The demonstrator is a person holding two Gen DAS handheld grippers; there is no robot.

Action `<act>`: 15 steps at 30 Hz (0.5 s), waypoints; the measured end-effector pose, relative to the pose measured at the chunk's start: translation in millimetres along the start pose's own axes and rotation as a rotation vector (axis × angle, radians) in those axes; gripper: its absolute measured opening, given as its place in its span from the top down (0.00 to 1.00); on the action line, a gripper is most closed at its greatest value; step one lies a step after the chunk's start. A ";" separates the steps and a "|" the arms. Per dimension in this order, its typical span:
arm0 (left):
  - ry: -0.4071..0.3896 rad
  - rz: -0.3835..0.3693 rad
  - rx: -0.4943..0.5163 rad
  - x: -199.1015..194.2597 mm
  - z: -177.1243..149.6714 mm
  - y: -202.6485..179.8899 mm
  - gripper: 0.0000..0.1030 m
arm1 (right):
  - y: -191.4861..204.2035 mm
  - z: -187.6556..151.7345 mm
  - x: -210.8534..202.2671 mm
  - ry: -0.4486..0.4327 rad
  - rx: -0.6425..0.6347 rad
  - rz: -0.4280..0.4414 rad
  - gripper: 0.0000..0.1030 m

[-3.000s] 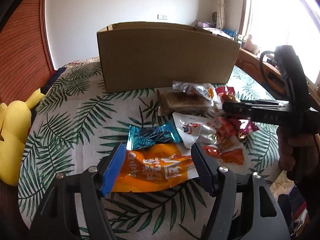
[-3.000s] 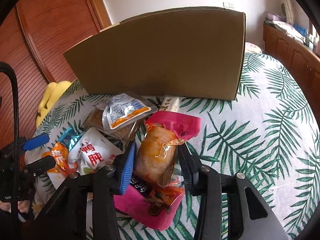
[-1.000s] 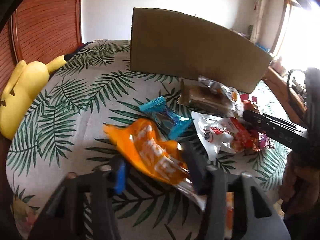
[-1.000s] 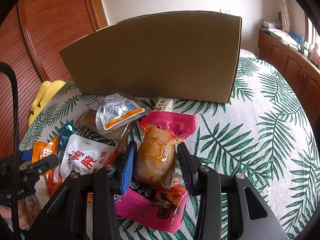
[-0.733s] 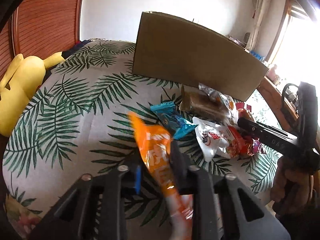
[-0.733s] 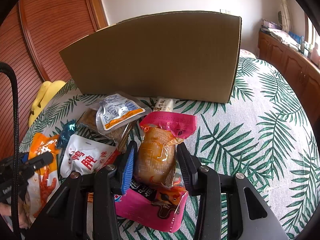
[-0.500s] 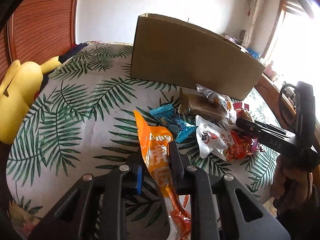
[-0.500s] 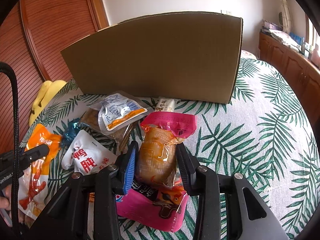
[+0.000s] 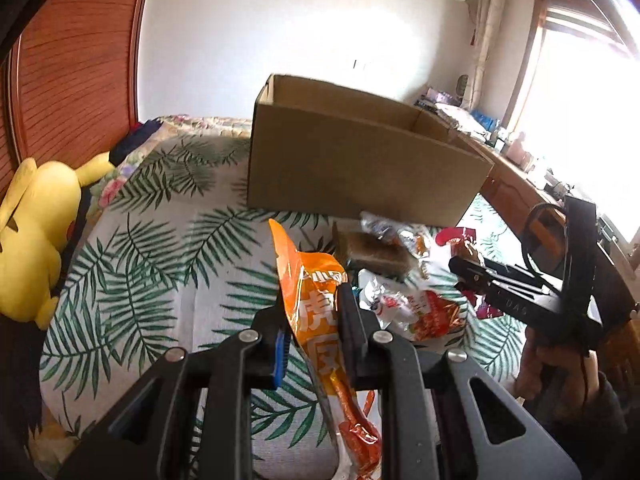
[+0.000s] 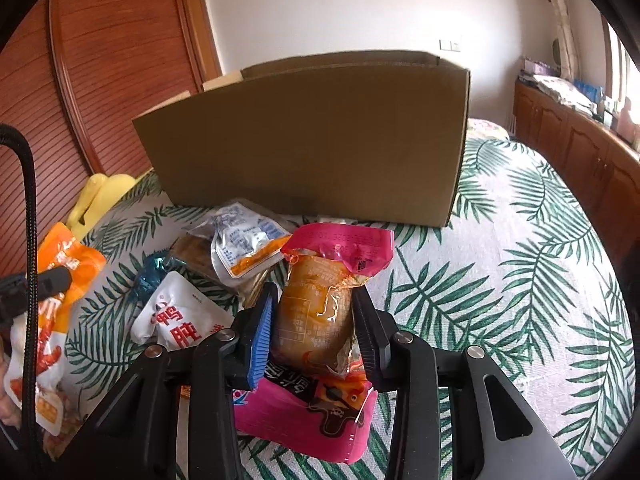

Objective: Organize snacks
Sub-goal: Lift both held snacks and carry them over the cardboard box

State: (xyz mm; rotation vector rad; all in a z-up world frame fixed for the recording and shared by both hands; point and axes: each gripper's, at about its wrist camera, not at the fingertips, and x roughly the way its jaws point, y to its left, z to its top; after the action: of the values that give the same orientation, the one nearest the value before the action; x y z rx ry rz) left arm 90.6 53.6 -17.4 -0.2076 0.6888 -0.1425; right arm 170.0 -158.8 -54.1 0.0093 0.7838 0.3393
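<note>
My left gripper (image 9: pixel 314 312) is shut on an orange snack bag (image 9: pixel 316 280), which hangs edge-up above the palm-leaf cloth; the same bag (image 10: pixel 68 256) shows at the far left of the right wrist view. My right gripper (image 10: pixel 314 320) is shut on a pink packet (image 10: pixel 340 248) with a brown snack inside, both pads pressing its sides. In the left wrist view the right gripper (image 9: pixel 460 268) reaches in from the right over the snack pile. An open cardboard box (image 10: pixel 312 140) stands just behind the snacks.
On the cloth lie a white pouch (image 10: pixel 180 320), a clear pouch with an orange stripe (image 10: pixel 244 240), a blue wrapper (image 10: pixel 150 272) and a brown packet (image 9: pixel 372 252). A yellow plush toy (image 9: pixel 32 232) sits at the left edge. Wooden cabinets (image 10: pixel 580 152) line the right.
My left gripper closed on the orange bag and lifted it off the cloth, turning it upright. The right gripper stayed in place, its jaws slightly narrower around the pink packet.
</note>
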 end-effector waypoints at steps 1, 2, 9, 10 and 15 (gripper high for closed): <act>-0.009 -0.005 0.007 -2.8 2.8 -1.8 0.82 | -1.0 -0.4 -2.4 -0.006 0.003 0.003 0.64; -0.016 -0.006 0.013 -4.8 4.9 -3.5 0.82 | -1.5 -0.4 -4.1 -0.009 0.004 0.005 0.64; -0.056 -0.021 0.048 -15.0 21.4 -15.0 0.82 | 1.0 2.8 -29.2 -0.046 -0.013 0.016 0.64; -0.059 -0.023 0.051 -15.6 22.6 -15.9 0.82 | 2.3 4.2 -32.9 -0.052 -0.018 0.018 0.64; -0.076 -0.032 0.074 -18.8 33.6 -23.3 0.82 | 7.5 10.2 -47.8 -0.078 -0.033 0.019 0.63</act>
State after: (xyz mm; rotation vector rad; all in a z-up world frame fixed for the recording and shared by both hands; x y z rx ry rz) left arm 96.5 39.4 24.9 -0.1522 0.6032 -0.1894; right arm 143.5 -165.0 -12.8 -0.0014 0.7015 0.3679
